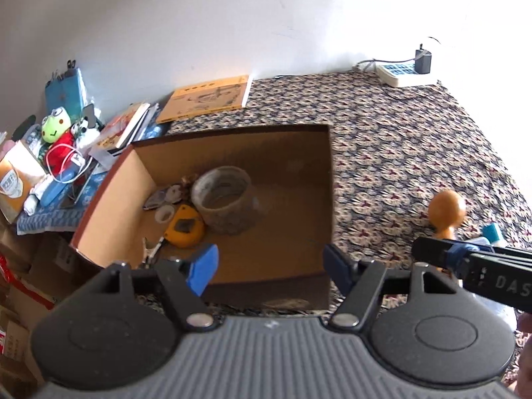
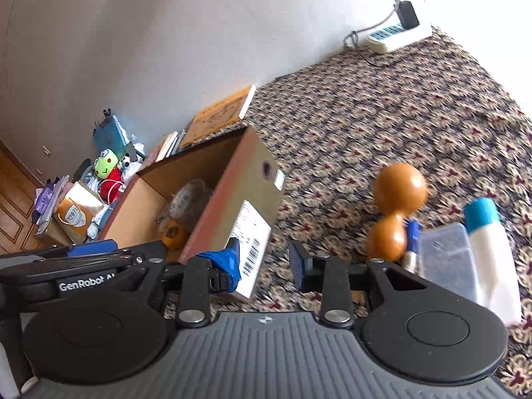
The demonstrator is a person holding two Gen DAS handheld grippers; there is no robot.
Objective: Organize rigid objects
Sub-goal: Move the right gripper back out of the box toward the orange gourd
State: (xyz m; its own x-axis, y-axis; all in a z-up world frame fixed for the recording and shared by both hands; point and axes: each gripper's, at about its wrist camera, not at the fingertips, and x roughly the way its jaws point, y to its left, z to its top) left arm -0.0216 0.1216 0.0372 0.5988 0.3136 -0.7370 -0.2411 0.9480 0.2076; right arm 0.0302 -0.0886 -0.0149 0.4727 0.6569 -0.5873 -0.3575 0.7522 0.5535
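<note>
With both the left gripper (image 1: 271, 267) and right gripper (image 2: 264, 264) spread and nothing held, the next pick is judged due: the gourd (image 2: 397, 209), right of the box (image 2: 232, 179), must be reached.

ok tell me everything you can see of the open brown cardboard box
The open brown cardboard box sits upright on the patterned carpet, top open, no flaps showing. Its inside is tan; one outer side carries a white barcode label and a dark round hole. Inside lie a grey roll of tape, a yellow tape measure and small bits. Books and clutter lie beside it. Neither gripper touches it.
</note>
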